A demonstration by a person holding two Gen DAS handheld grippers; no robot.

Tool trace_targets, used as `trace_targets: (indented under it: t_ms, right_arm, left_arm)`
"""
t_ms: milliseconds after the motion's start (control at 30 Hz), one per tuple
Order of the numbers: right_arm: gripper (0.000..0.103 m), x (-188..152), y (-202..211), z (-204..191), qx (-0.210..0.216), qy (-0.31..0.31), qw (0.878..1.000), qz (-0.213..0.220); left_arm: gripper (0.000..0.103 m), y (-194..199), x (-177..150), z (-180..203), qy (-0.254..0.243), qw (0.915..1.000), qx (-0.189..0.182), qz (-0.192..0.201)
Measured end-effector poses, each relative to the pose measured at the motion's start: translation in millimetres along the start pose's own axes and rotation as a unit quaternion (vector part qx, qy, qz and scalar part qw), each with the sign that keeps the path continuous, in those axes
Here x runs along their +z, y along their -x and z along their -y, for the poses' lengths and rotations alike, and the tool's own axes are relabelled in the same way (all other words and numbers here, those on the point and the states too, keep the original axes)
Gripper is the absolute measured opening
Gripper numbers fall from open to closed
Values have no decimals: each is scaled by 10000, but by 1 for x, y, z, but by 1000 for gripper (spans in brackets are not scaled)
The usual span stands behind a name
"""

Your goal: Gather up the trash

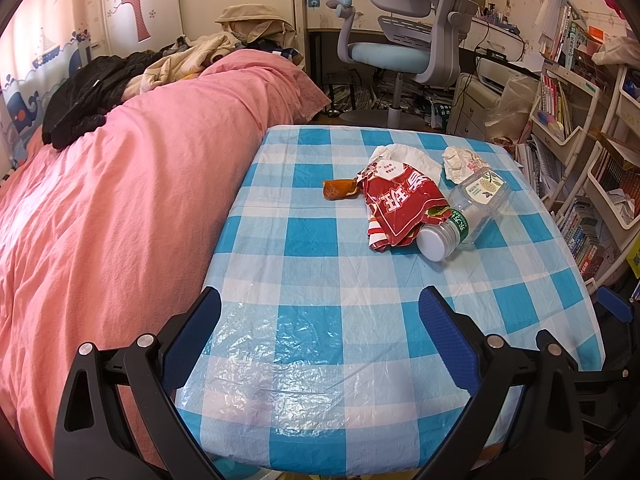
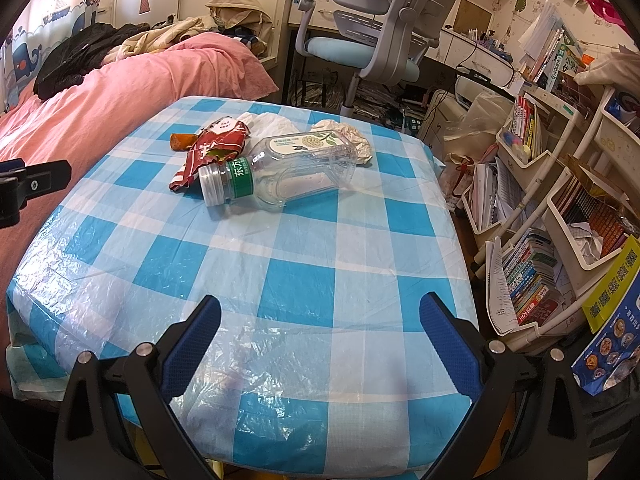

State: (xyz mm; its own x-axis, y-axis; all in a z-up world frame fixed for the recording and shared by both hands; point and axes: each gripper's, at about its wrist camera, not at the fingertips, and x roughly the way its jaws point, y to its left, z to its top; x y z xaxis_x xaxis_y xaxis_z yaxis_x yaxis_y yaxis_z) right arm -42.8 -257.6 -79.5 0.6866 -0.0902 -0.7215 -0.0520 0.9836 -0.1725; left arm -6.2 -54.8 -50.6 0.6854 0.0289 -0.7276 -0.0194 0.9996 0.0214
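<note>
With both claws, left claw point(image 1: 320, 312) and right claw point(image 2: 320, 312), wide open and empty, we approach the bottle point(image 2: 288, 170) at 12 o'clock, gripping mid-body.

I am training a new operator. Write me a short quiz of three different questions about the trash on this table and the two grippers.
1. True or false: the plastic bottle stands upright on the table.
2. Multiple choice: which item lies against the bottle's cap end? A. the red wrapper B. the orange peel C. the crumpled paper
3. Fill in: the left gripper and the right gripper are both ____, holding nothing.

Key: 1. False, it lies on its side. 2. A. 3. open.
</note>
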Motion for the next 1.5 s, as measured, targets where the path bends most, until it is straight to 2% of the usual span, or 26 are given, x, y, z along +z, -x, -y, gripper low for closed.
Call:
trace_targets:
  t_ms: [1033,1233,1500]
  right_arm:
    - [95,0,-2,-3,-14,32,10000,-10]
    - [95,0,-11,-6,-3,144,9998,-107]
    - [95,8,-19,-1,301,103,9993,-181]
  left_arm:
    - [96,1,2,-4,22,10000,27,49]
    - [95,-13,8,-22,376,9992,23,-116]
    - [95,-42,23,-16,377,9986,-175,-312]
